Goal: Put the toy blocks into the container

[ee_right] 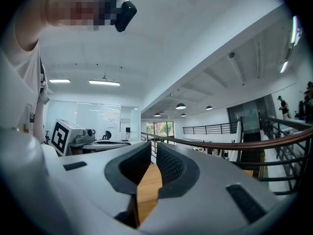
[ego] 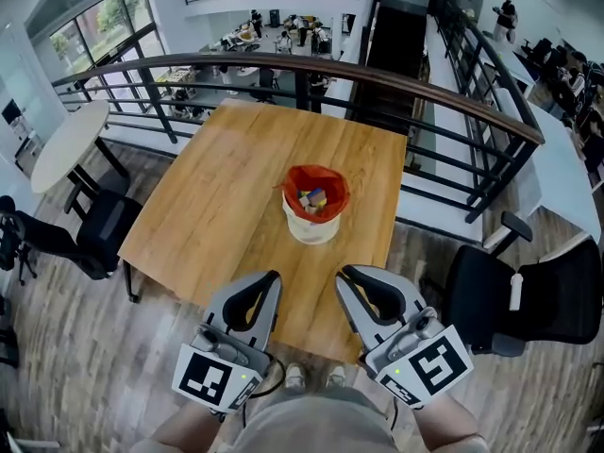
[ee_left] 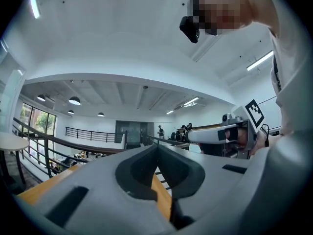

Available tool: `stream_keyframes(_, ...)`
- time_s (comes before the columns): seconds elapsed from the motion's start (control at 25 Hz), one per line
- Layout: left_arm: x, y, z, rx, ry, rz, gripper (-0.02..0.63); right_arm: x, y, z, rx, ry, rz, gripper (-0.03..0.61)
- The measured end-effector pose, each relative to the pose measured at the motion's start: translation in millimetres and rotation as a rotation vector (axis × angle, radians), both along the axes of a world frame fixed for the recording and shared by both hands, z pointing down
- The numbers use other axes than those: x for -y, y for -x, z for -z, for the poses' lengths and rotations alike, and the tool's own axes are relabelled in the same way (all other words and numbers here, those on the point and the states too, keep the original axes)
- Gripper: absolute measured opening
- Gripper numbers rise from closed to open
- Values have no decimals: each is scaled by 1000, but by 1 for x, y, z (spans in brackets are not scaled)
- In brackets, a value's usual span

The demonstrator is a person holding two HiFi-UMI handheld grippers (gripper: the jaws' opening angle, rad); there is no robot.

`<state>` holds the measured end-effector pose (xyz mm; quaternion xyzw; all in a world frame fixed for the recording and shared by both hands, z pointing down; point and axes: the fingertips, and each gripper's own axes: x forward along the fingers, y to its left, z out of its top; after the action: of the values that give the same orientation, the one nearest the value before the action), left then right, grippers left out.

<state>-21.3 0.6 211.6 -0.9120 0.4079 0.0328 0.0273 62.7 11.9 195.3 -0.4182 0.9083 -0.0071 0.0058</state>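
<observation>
A white container (ego: 312, 226) with a red liner stands near the middle of the wooden table (ego: 217, 187). Several coloured toy blocks (ego: 312, 198) lie inside it. Both grippers hover at the table's near edge, short of the container and tilted up. My left gripper (ego: 276, 274) (ee_left: 157, 146) has its jaws together with nothing between them. My right gripper (ego: 342, 272) (ee_right: 152, 145) is beside it, its jaws almost touching at the tips and holding nothing. No loose blocks show on the tabletop.
A black office chair (ego: 102, 232) stands left of the table and another (ego: 528, 300) to the right. A curved railing (ego: 396, 81) runs behind the table's far edge. A white round table (ego: 64, 144) is at far left.
</observation>
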Motion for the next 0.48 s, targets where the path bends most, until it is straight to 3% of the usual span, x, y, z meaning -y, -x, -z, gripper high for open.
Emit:
stream_keyframes(0.24,-11,-10,-17,-4,41,-16,11,-13,-3,-29,-132,18,-53,35)
stream_keyframes(0.48,-16,-11,-25,1,50,-17,11,-20,-4,-41,-73,70,-51,35)
